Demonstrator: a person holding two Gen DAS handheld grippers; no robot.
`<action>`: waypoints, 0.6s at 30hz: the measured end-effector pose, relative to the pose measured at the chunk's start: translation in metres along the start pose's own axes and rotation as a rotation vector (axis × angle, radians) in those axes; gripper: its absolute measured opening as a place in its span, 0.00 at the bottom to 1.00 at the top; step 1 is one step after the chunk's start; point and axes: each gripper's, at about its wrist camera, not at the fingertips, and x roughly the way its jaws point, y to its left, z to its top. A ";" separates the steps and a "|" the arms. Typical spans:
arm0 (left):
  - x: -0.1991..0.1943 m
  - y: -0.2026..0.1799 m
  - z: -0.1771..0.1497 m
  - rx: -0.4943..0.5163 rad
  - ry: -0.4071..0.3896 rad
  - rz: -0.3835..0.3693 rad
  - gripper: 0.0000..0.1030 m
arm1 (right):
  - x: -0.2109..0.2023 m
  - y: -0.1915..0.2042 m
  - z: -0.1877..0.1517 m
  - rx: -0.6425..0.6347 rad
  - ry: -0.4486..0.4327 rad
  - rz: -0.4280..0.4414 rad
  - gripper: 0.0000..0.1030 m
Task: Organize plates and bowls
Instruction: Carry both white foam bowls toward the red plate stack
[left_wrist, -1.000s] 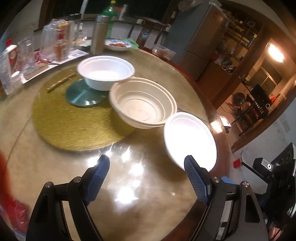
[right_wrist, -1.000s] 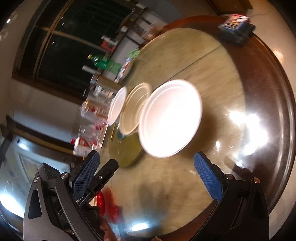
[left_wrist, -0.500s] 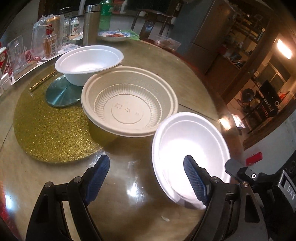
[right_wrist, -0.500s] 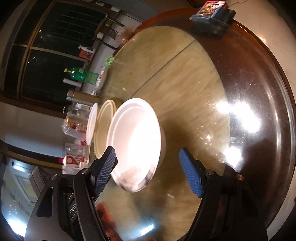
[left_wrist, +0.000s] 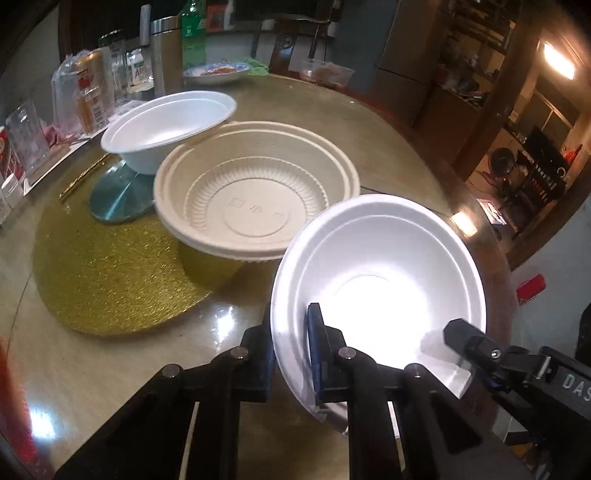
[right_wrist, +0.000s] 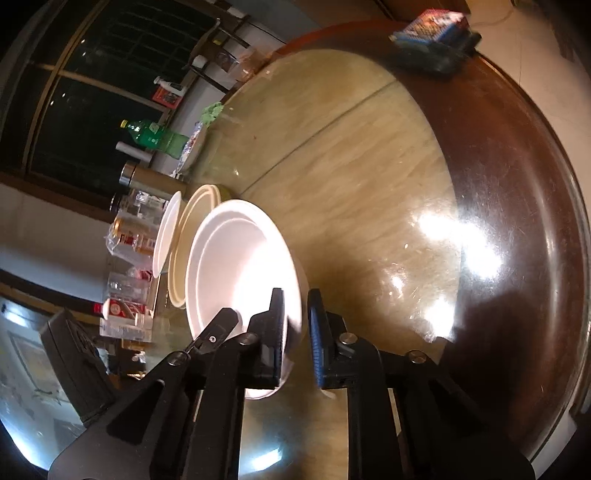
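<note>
Since the earlier frames both tongs have come down onto the near white bowl (left_wrist: 376, 280) and their jaws have just been closing on its rim. The left tongs (left_wrist: 291, 343) clamp its left edge, one pad inside, one outside; the right tongs (right_wrist: 297, 332) clamp the opposite edge. The bowl sits mouth up, tilted a little, round with no long axis. Just beyond it stand the beige bowl (left_wrist: 255, 206) and, further, a second white bowl (left_wrist: 166, 125), on the table (right_wrist: 369, 177).
</note>
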 end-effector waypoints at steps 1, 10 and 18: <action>-0.001 0.004 -0.001 -0.005 0.003 0.000 0.13 | -0.001 0.002 -0.001 -0.007 -0.003 0.003 0.13; -0.011 0.016 -0.007 -0.013 -0.006 -0.003 0.13 | -0.006 0.010 -0.017 -0.036 0.014 0.018 0.12; -0.024 0.029 -0.013 -0.032 -0.023 0.003 0.12 | -0.007 0.019 -0.030 -0.068 0.034 0.028 0.08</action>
